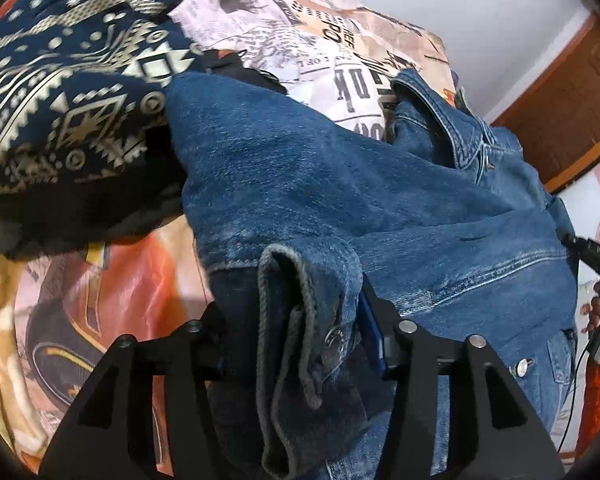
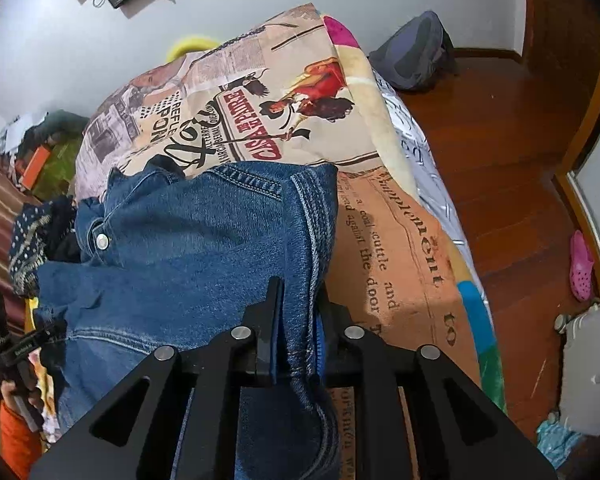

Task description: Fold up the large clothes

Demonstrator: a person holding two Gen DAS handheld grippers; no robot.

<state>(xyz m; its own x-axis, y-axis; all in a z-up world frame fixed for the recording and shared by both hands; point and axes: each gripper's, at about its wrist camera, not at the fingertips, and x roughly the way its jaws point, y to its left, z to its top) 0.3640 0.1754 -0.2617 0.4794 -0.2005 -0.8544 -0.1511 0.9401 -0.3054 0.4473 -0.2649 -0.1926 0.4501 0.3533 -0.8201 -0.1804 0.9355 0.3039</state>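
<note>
A blue denim jacket (image 1: 340,184) lies spread over the printed bed cover (image 1: 308,40). My left gripper (image 1: 292,320) is shut on a bunched cuff of the jacket with a metal button (image 1: 334,338). In the right wrist view the same denim jacket (image 2: 188,248) stretches away from me. My right gripper (image 2: 300,312) is shut on a stitched hem edge of it, near the bed's right side. The jacket hangs taut between both grippers, a little above the bed cover (image 2: 284,112).
A navy patterned garment (image 1: 68,92) lies piled at the left of the jacket, also seen in the right wrist view (image 2: 32,240). The bed's right edge drops to a wooden floor (image 2: 508,168) with a grey bag (image 2: 416,52) and a pink shoe (image 2: 582,264).
</note>
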